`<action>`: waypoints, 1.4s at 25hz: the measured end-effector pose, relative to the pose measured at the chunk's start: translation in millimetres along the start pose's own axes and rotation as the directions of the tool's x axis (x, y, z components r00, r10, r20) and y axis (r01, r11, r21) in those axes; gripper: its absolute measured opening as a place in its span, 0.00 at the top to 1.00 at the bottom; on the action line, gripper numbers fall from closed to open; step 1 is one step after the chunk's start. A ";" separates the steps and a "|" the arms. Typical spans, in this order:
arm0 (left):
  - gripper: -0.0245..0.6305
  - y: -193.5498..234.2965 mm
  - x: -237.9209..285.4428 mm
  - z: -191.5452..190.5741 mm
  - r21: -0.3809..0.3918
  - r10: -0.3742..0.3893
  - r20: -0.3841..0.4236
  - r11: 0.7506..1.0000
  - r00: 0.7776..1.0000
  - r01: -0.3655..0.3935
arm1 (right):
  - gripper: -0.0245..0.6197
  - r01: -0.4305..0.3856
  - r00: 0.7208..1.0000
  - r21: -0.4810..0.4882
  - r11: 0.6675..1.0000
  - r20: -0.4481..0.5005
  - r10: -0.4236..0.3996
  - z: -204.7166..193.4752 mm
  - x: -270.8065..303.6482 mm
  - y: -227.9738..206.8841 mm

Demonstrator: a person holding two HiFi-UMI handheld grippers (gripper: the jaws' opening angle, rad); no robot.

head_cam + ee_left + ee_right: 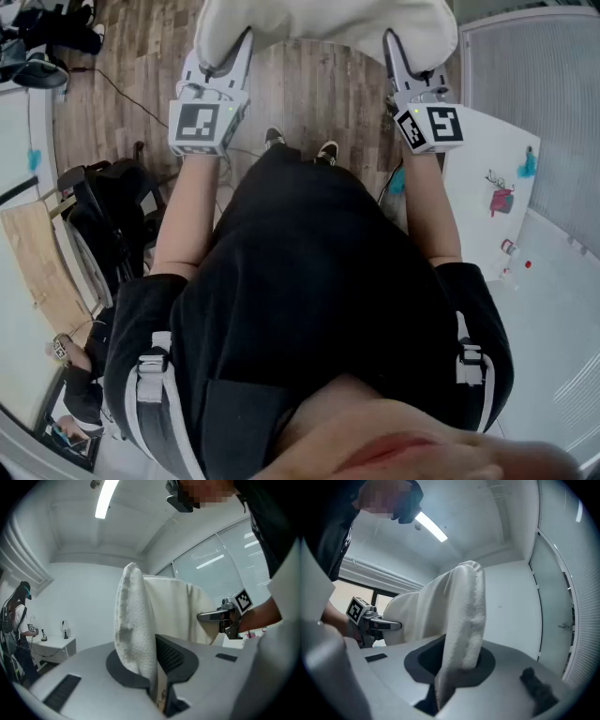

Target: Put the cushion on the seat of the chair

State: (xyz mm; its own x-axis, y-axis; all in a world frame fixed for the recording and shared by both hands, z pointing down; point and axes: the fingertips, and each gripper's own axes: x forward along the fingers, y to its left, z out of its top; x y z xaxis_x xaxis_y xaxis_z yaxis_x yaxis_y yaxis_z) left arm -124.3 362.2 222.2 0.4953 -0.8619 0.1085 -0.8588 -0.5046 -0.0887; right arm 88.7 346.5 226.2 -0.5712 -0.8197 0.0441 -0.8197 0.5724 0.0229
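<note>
A cream fleecy cushion [323,26] hangs in the air at the top of the head view, held by its near edge at both ends. My left gripper [225,64] is shut on the cushion's left end; in the left gripper view the cushion's edge [136,630] rises from between the jaws. My right gripper [401,64] is shut on the right end, and in the right gripper view the fabric [461,634] stands pinched between its jaws. Each gripper view shows the other gripper [220,617] [377,624] across the cushion. No chair seat is visible.
Wooden floor [319,89] lies below the cushion. A white table [487,169] with small items stands at the right. Dark bags and gear [108,220] sit at the left, near another person [80,361]. My own feet [300,145] are under the cushion.
</note>
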 end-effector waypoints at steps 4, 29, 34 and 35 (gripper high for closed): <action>0.88 0.7 0.4 -0.3 -0.004 -0.001 0.000 1.000 1.000 0.001 | 0.89 -0.001 1.000 -0.007 1.000 -0.002 0.001 0.0 0.9 0.4; 0.88 76.9 -6.5 -17.3 -0.028 -0.045 0.004 0.999 0.999 0.046 | 0.89 0.023 0.999 0.018 1.000 -0.040 -0.023 -3.7 61.0 42.6; 0.88 85.5 2.9 -17.7 -0.030 -0.052 0.005 0.998 0.999 0.052 | 0.89 0.029 0.999 0.017 0.999 -0.046 -0.028 -3.6 71.5 38.2; 0.88 87.2 4.4 -17.8 -0.030 -0.053 0.005 0.998 0.999 0.053 | 0.89 0.030 0.998 0.016 0.999 -0.046 -0.029 -3.5 73.5 37.4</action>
State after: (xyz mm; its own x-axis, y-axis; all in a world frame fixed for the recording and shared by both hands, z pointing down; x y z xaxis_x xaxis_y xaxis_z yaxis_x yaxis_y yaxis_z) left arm -199.4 315.3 232.6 0.5410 -0.8341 0.1080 -0.8347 -0.5482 -0.0529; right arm 16.2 307.7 233.8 -0.5443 -0.8341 0.0897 -0.8370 0.5471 0.0084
